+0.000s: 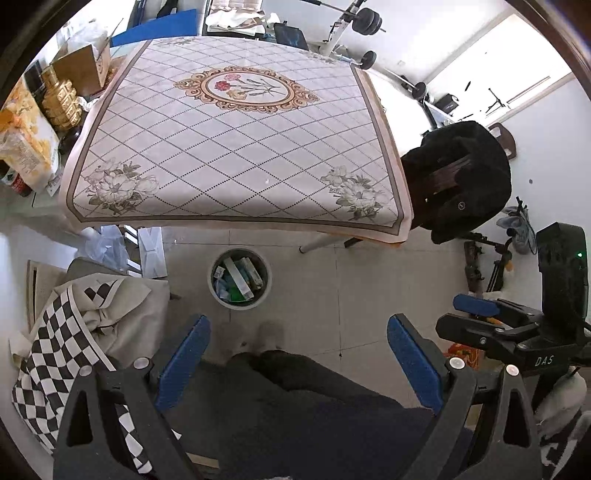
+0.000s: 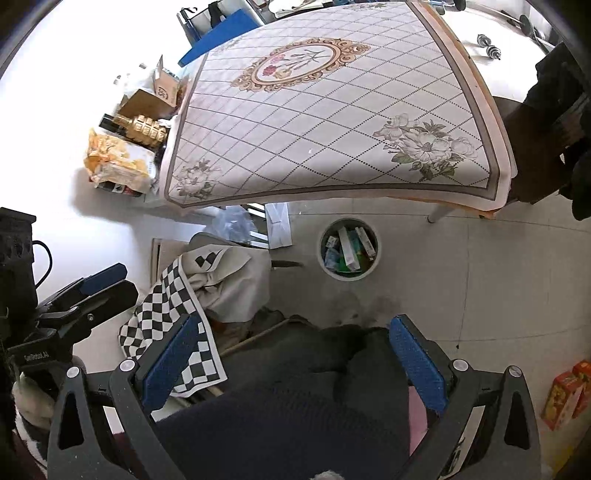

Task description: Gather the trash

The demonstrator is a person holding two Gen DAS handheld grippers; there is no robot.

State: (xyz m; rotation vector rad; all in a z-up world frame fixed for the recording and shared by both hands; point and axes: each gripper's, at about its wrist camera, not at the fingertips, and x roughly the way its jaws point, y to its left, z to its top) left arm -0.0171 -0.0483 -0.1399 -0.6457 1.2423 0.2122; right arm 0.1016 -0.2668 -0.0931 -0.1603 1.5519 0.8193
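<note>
Trash point(image 1: 240, 278) fills the bin point(image 1: 215, 291) on the floor below the tabletop point(image 1: 236, 147); both hand-held grippers, left point(image 1: 297, 363) and right point(image 2: 293, 363), are spread, holding nothing.

You face a table point(image 1: 236, 147) under a diamond-patterned floral cloth, on a pale tiled floor point(image 1: 332, 288). A chair point(image 1: 458, 177) draped in black stands at its right corner — beyond it, barbell weights point(image 1: 365, 22) and what may be a bright window point(image 1: 491, 62).

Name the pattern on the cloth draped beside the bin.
Black-and-white checks on the cloth; clearest in the right wrist view.
</note>
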